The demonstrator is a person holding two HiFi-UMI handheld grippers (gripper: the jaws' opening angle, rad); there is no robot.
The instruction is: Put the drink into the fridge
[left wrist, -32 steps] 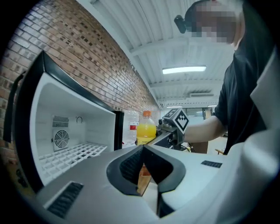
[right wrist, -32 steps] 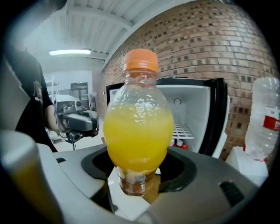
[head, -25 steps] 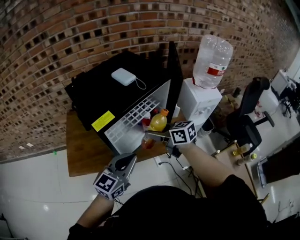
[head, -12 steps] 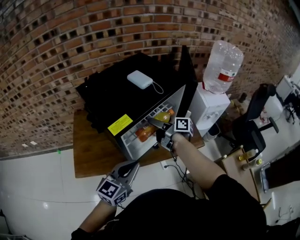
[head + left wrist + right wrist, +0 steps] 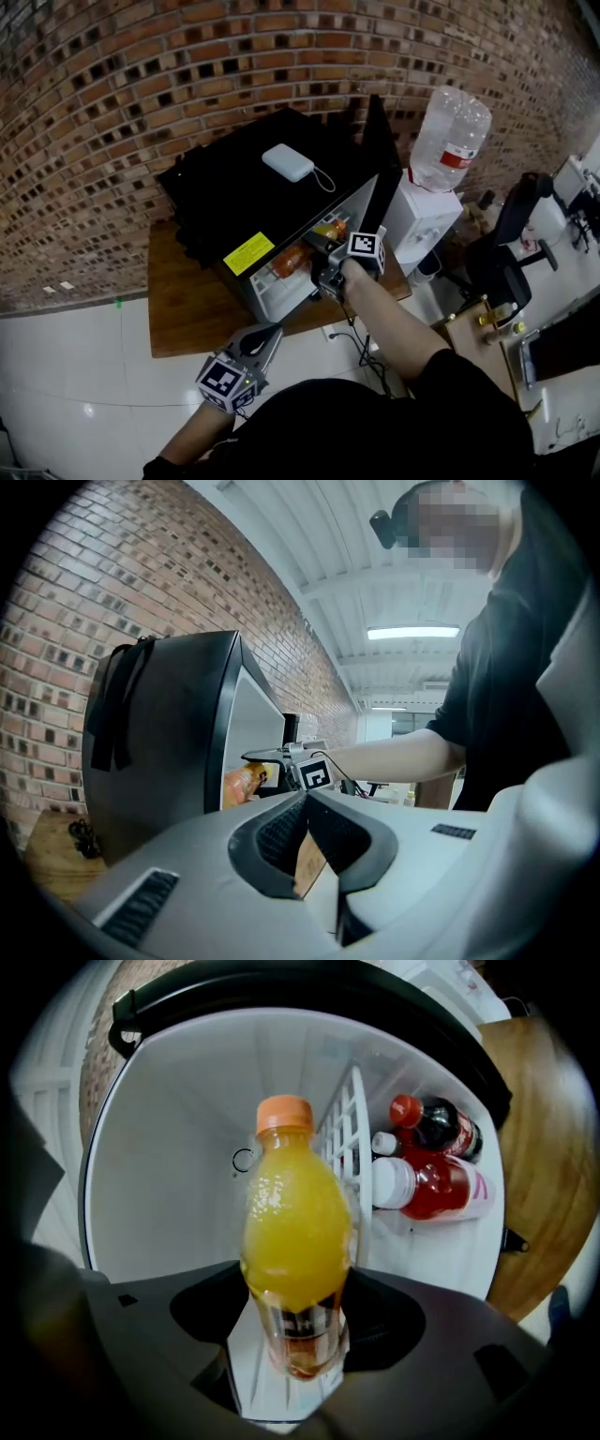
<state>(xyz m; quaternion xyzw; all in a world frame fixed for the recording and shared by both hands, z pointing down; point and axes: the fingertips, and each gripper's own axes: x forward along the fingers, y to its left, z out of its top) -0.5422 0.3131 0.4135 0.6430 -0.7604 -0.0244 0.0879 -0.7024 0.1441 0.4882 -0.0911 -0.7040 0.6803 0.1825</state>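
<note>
The orange drink bottle sits base-first between the jaws of my right gripper, its orange cap pointing into the open black fridge. The jaws are opening, though their pads still touch the bottle's base. In the head view the right gripper reaches through the fridge opening with the orange bottle inside. My left gripper hangs low in front of the fridge, shut and empty. In the left gripper view its jaws point at the fridge.
A wire shelf divides the white interior; red drink bottles and a dark cola bottle sit beyond it. A white power bank lies on the fridge. A water dispenser stands right; an office chair stands farther right.
My right gripper has carried the orange bottle from in front of the door opening deeper into the fridge. The left gripper has stayed low in front.
</note>
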